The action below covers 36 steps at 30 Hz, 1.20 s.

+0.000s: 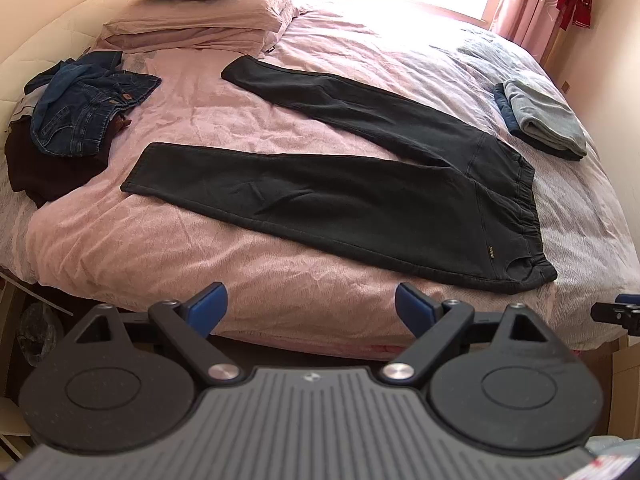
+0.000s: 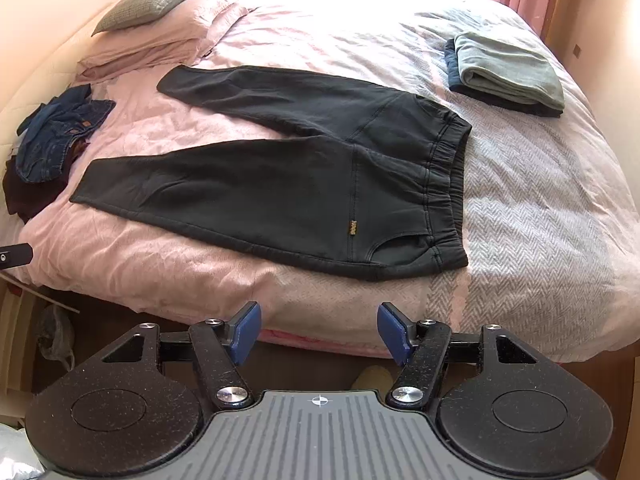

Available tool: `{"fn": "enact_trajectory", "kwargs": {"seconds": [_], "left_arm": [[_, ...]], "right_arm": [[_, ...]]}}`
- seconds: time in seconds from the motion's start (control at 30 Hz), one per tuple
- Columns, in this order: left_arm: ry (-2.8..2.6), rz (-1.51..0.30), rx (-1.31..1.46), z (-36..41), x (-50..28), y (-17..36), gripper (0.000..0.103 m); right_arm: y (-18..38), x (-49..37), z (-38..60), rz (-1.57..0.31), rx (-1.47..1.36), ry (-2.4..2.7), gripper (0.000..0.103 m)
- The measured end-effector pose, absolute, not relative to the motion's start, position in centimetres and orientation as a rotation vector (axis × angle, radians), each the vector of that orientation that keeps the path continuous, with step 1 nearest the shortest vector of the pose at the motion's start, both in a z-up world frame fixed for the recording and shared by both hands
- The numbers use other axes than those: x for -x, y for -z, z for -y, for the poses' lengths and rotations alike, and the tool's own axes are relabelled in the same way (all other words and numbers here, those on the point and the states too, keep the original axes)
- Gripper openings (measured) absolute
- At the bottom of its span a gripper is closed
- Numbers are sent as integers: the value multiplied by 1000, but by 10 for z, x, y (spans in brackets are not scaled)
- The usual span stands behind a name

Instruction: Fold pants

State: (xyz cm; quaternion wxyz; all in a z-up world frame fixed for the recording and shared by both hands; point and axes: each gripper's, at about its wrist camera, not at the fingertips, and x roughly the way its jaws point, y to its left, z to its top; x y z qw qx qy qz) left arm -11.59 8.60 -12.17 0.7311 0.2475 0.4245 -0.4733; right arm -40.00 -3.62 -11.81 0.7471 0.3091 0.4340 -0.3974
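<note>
Dark grey sweatpants lie flat on the bed with both legs spread apart toward the left and the elastic waistband at the right, near the bed's front edge. A small yellow label shows near the waistband. My left gripper hangs open in front of the bed's near edge, short of the pants, with nothing between its blue pads. My right gripper is likewise open and empty, just before the bed edge below the waistband. The tip of the right gripper shows at the left wrist view's right edge.
A pile of blue jeans on dark clothes sits at the bed's left. Folded grey and navy garments lie at the right. Pillows are at the head; a bright window lies beyond.
</note>
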Motion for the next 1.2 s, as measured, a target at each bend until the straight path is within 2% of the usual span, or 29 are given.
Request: {"fn": "enact_trajectory", "kwargs": {"seconds": [0.47,1.2], "left_arm": [[999,-933,-565,-84,124,121,89],[884,-937,-536,-46,165,125,90]], "right_arm": [[122,401,49,-960,-667,822,62],[125,424,123,-978,-599,724,62]]}}
